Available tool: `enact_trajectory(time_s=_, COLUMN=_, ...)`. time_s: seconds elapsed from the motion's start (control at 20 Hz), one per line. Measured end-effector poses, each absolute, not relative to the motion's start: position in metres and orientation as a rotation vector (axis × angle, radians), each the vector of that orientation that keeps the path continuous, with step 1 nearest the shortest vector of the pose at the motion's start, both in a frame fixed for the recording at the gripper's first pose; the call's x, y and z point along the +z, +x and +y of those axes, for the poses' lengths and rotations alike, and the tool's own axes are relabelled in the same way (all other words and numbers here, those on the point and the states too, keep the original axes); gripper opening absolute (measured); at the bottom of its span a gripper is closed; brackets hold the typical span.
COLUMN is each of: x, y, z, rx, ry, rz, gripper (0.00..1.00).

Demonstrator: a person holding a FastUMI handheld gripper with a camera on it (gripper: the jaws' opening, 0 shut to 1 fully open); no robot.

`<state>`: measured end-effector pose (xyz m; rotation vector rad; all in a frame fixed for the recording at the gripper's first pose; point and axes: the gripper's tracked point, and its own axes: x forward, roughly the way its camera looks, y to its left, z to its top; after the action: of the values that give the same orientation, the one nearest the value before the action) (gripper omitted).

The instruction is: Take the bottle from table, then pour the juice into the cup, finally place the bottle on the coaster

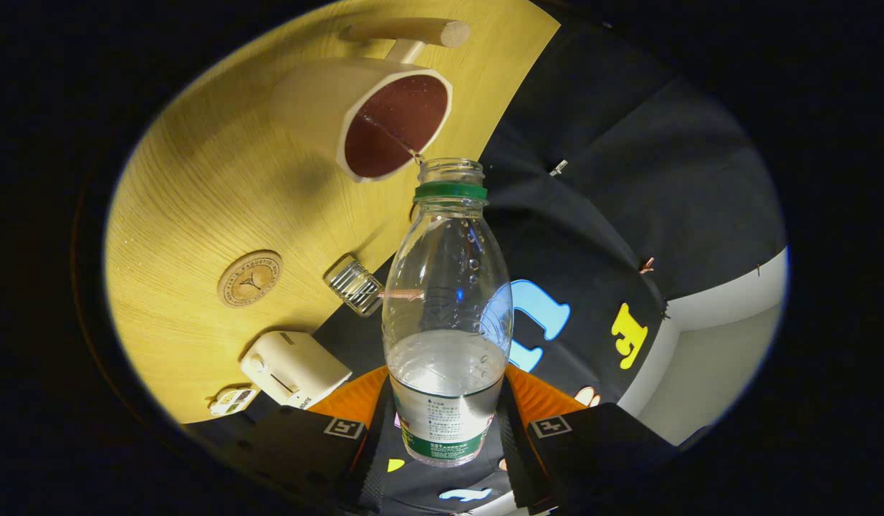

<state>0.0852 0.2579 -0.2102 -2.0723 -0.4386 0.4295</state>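
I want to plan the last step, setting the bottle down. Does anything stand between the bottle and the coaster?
Nothing visible blocks it. The bottle, held between the jaws, is tipped at the cup. The coaster lies bare on the table; a small ribbed glass sits beside that path, not on it.

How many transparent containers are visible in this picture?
2: the bottle clamped between the gripper fingers, and a small ribbed glass jar on the table beside the round coaster.
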Motion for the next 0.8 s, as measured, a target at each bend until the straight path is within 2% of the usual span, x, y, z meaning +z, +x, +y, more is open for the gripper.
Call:
enact_trajectory(time_s=0.2, x=-0.207, y=0.084, z=0.259, rx=0.429, ry=-2.096, rz=-0.488, gripper=0.69)
enact_trajectory(time_s=0.45, x=-0.208, y=0.089, z=0.256, rx=0.428, ry=-2.092, rz=-0.462, gripper=0.69)
enact_trajectory(time_s=0.8, x=-0.239, y=0.079, z=0.24, rx=0.465, ry=-1.94, rz=-0.252, gripper=0.69)
